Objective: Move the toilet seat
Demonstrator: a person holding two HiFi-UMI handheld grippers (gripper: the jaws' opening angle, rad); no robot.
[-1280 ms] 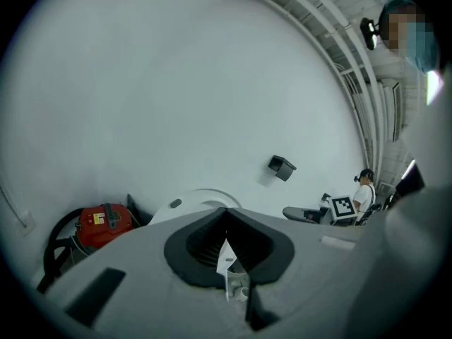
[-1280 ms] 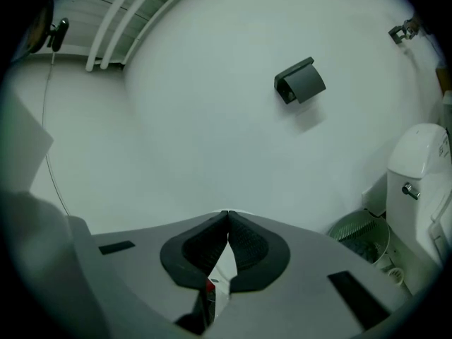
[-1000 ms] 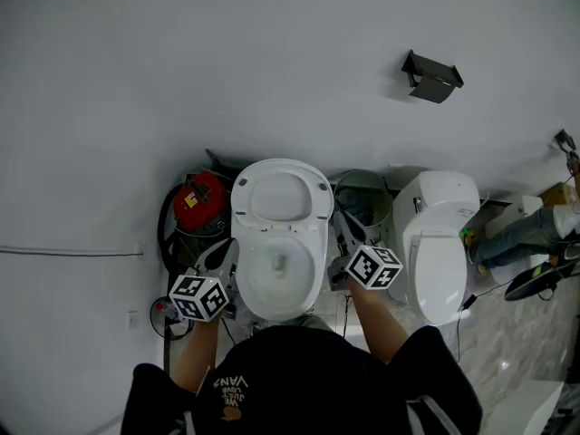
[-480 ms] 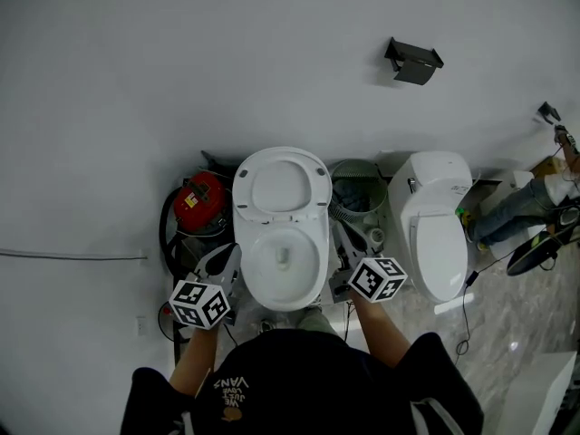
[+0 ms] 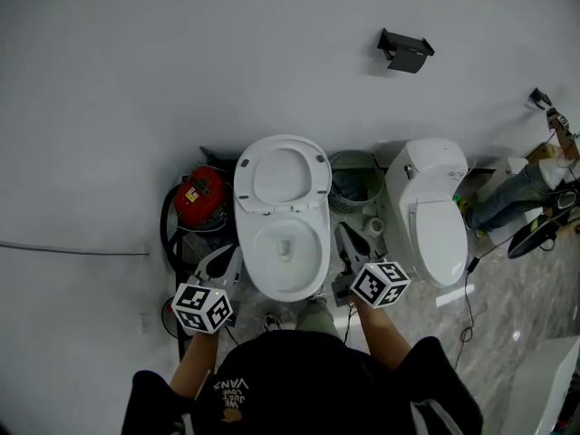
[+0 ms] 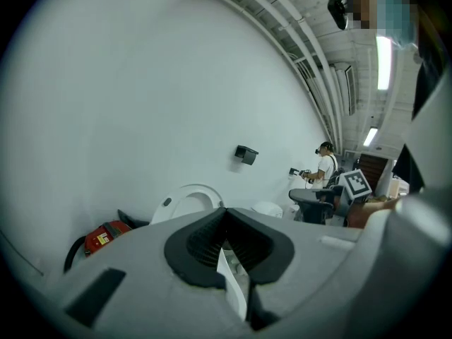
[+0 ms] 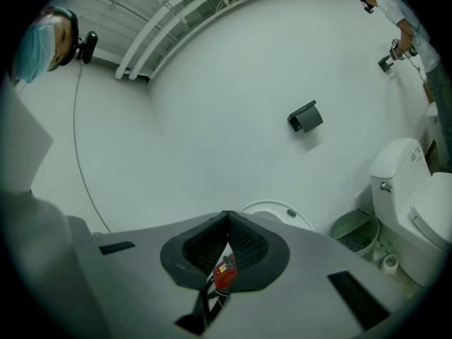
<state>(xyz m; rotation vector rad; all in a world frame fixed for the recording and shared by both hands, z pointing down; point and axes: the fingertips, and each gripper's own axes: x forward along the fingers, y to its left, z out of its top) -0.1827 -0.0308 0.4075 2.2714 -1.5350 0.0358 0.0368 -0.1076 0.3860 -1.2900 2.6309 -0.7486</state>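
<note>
A white toilet stands against the wall, its seat and lid raised above the open bowl. My left gripper hangs shut and empty beside the bowl's left rim, not touching it. My right gripper is shut and empty at the bowl's right side, also apart from it. In the left gripper view the shut left gripper points past the raised lid. In the right gripper view the shut right gripper sits below the lid's top edge.
A red canister with a black hose stands left of the toilet, a green mesh bin to its right. Beyond the bin stands a second toilet with its lid down. A black holder hangs on the wall. Another person works further right.
The toilet and everything along the wall have slid up in the head view. Both grippers now sit lower along the bowl's sides. Their jaws stay shut.
</note>
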